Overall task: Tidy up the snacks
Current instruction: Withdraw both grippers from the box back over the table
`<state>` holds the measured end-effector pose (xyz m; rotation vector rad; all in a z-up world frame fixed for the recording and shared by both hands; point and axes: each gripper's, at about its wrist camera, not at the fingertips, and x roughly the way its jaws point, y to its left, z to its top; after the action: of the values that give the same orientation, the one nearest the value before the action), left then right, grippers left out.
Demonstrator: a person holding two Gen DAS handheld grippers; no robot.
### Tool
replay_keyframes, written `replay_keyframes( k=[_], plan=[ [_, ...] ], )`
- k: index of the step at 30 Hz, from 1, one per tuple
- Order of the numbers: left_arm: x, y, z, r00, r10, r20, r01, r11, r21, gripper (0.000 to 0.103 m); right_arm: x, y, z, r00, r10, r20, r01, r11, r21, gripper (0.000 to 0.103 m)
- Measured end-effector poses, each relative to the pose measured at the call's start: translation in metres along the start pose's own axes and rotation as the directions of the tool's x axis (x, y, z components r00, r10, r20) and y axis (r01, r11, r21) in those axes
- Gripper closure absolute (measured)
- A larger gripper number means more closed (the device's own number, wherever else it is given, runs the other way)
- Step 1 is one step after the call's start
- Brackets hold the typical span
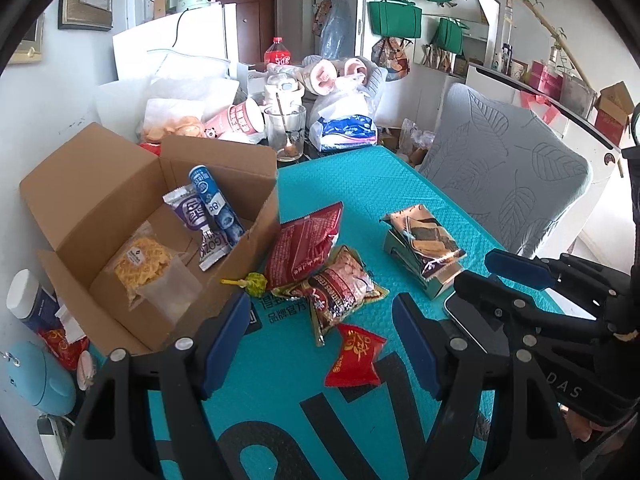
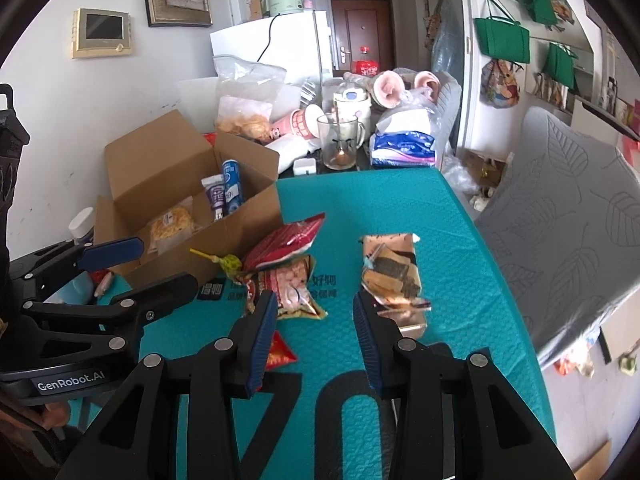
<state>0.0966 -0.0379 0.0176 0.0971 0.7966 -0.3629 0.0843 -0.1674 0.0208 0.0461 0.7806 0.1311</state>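
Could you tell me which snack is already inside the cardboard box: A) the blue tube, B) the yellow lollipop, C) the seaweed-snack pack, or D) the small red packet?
A: the blue tube leans against the cardboard box inside wall, while the other three lie on the teal mat.

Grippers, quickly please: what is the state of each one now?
Left gripper: open, holding nothing.
Right gripper: open, holding nothing.

White walls, a brown door (image 2: 362,32), green bags (image 2: 502,38) hung up — daylight throughout.
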Motion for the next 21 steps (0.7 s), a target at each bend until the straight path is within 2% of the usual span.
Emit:
replay_keyframes(
  k=[12, 16, 21],
  plan=[
    [0.034, -0.024, -0.026, 0.996, -0.046, -0.07, 0.049, 0.998, 0.05, 0.03, 0.024, -0.031, -0.043, 0.996, 0.018, -0.085, -0.01, 0.996, 0.092, 0.064],
    [0.051, -0.028, -0.033, 0.991, -0.055, -0.119, 0.06, 0.997, 0.044, 0.03, 0.035, -0.043, -0.053, 0.992, 0.026, -0.122, -0.01, 0.992, 0.128, 0.064],
    [0.069, -0.028, -0.045, 0.984, -0.054, -0.168, 0.059, 0.998, 0.023, 0.03, 0.041, -0.058, -0.054, 0.992, 0.019, -0.126, 0.002, 0.986, 0.167, 0.053]
  ],
)
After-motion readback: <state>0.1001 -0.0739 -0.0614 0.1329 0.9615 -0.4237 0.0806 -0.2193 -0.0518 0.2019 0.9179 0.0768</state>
